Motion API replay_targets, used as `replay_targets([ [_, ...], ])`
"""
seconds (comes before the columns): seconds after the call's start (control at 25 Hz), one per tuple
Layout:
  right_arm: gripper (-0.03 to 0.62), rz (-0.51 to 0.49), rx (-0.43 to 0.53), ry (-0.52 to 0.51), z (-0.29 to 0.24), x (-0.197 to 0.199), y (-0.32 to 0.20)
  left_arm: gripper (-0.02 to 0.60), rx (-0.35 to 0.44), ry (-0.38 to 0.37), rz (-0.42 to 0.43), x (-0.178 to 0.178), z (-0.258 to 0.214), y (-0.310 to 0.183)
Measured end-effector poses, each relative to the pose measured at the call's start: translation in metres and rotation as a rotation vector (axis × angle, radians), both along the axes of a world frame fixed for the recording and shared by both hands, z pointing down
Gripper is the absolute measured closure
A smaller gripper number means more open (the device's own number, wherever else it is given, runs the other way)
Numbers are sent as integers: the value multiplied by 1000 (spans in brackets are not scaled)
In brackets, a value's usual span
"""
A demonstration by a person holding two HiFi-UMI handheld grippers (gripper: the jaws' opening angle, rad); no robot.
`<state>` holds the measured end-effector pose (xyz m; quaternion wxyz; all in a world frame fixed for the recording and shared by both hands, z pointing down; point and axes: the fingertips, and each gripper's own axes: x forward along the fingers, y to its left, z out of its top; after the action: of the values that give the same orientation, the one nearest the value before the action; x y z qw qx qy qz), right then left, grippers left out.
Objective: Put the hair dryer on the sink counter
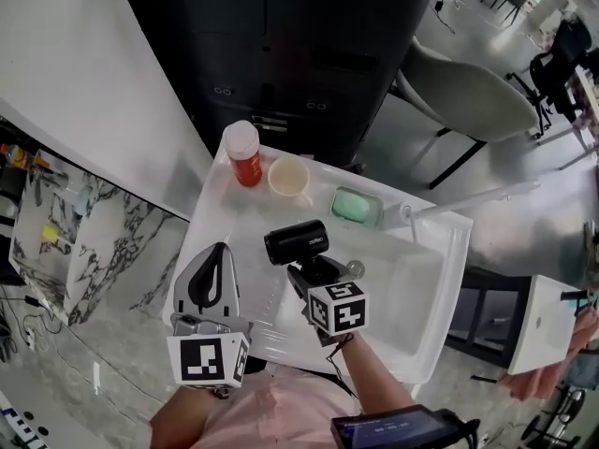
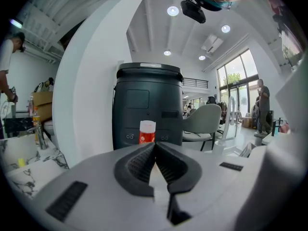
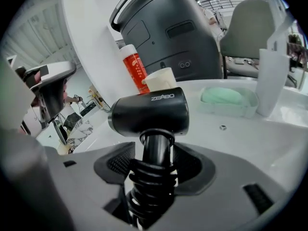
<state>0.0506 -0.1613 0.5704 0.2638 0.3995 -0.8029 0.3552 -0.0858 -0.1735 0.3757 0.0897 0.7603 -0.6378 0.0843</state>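
Note:
A black hair dryer [image 1: 296,241] hangs over the white sink counter [image 1: 234,209], its barrel lying crosswise above the counter's middle. My right gripper [image 1: 314,274] is shut on the dryer's handle, just below the barrel. In the right gripper view the hair dryer [image 3: 150,112] fills the centre, its ribbed handle pinched between the two dark pads [image 3: 120,162]. My left gripper [image 1: 213,283] rests over the counter's left front part. Its jaws are shut with nothing between them, as the left gripper [image 2: 155,150] shows in its own view.
At the counter's back stand a red bottle with a white cap [image 1: 243,153], a cream cup [image 1: 288,178] and a green soap in its dish [image 1: 356,206]. The basin [image 1: 402,297] lies right, with a tap [image 1: 409,215]. A dark cabinet [image 1: 290,54] and a chair [image 1: 468,92] stand behind.

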Motion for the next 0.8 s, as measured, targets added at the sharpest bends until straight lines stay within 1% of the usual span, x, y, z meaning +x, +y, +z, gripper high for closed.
replay_targets([
  [0.16, 342, -54, 5, -8, 1, -25, -7, 572, -14, -5, -26, -11, 5, 3],
  [0.36, 341, -103, 2, -4, 7, -47, -13, 572, -47, -12, -47, -20, 19, 8],
  [0.8, 341, -183, -43, 38, 27, -75, -18, 572, -72, -12, -100, -43, 28, 9],
])
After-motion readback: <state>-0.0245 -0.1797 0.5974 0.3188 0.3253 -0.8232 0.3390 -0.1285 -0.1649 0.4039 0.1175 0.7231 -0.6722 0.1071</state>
